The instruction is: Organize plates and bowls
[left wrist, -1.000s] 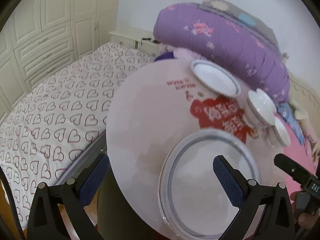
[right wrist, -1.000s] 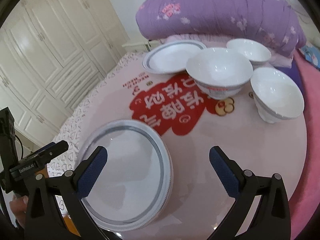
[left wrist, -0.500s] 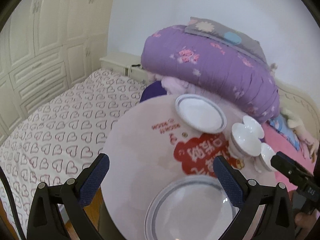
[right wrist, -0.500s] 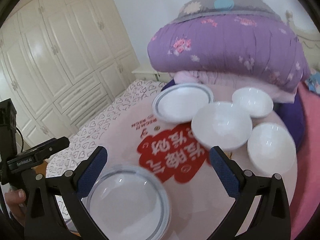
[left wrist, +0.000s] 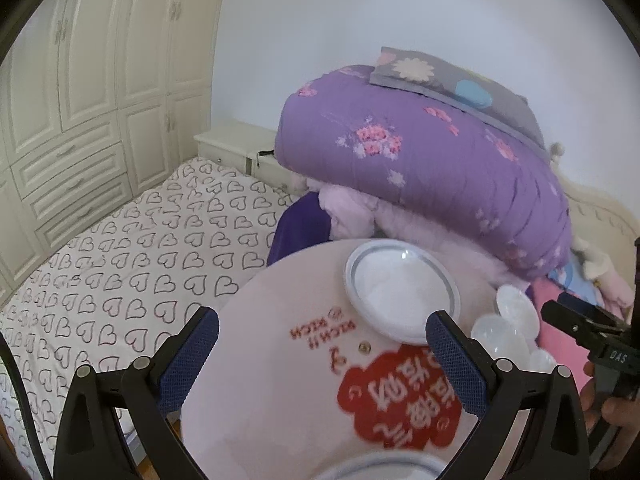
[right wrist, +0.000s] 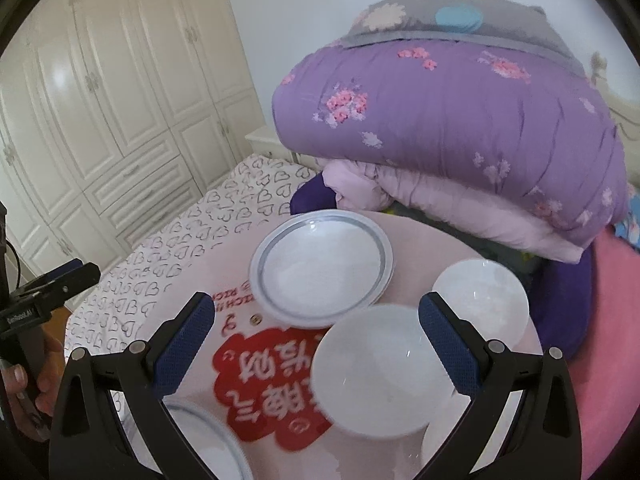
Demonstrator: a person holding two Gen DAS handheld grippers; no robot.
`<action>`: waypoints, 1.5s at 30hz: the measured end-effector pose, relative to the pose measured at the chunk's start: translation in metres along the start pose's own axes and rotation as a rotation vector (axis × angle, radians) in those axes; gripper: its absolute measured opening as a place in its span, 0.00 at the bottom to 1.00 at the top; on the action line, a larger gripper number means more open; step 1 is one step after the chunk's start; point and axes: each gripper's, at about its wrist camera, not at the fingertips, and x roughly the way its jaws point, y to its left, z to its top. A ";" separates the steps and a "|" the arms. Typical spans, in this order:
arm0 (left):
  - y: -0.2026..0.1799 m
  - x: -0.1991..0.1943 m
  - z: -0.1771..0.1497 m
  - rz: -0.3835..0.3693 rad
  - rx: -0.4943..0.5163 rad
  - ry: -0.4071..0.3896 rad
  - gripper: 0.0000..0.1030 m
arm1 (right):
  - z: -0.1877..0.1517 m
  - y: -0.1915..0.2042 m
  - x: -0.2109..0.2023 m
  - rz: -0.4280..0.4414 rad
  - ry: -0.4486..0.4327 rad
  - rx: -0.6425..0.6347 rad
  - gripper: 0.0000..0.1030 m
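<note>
Right now both your left gripper (left wrist: 320, 344) and right gripper (right wrist: 316, 332) hang spread wide, holding nothing. On the bench (right wrist: 416, 248), the plate (right wrist: 320, 268) sits at twelve o'clock, bowls (right wrist: 376, 368) at three. Approach one rim low and level before pinching.

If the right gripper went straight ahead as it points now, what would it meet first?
Most likely the large white bowl, which sits low between the open right gripper's fingers; the grey-rimmed plate lies beyond. Depth is uncertain.
</note>
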 end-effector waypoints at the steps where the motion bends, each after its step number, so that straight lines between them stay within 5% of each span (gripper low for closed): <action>1: -0.002 0.010 0.005 0.002 -0.003 0.009 0.99 | 0.006 -0.005 0.006 0.003 0.008 0.004 1.00; 11: -0.012 0.133 0.052 -0.012 -0.006 0.181 0.99 | 0.056 -0.058 0.090 -0.010 0.192 0.089 1.00; 20: -0.016 0.249 0.077 -0.041 -0.044 0.354 0.97 | 0.057 -0.086 0.172 -0.029 0.381 0.142 0.99; 27: -0.014 0.323 0.080 -0.068 -0.066 0.449 0.81 | 0.053 -0.089 0.201 -0.032 0.453 0.162 0.89; 38: -0.012 0.364 0.071 -0.096 -0.104 0.484 0.61 | 0.043 -0.088 0.230 -0.036 0.524 0.178 0.62; 41: -0.016 0.368 0.069 -0.110 -0.112 0.481 0.48 | 0.038 -0.090 0.235 -0.022 0.541 0.197 0.48; 43: -0.015 0.369 0.068 -0.127 -0.118 0.485 0.23 | 0.037 -0.088 0.235 -0.029 0.530 0.182 0.40; 45: -0.016 0.371 0.065 -0.133 -0.118 0.495 0.17 | 0.036 -0.087 0.234 -0.054 0.525 0.173 0.35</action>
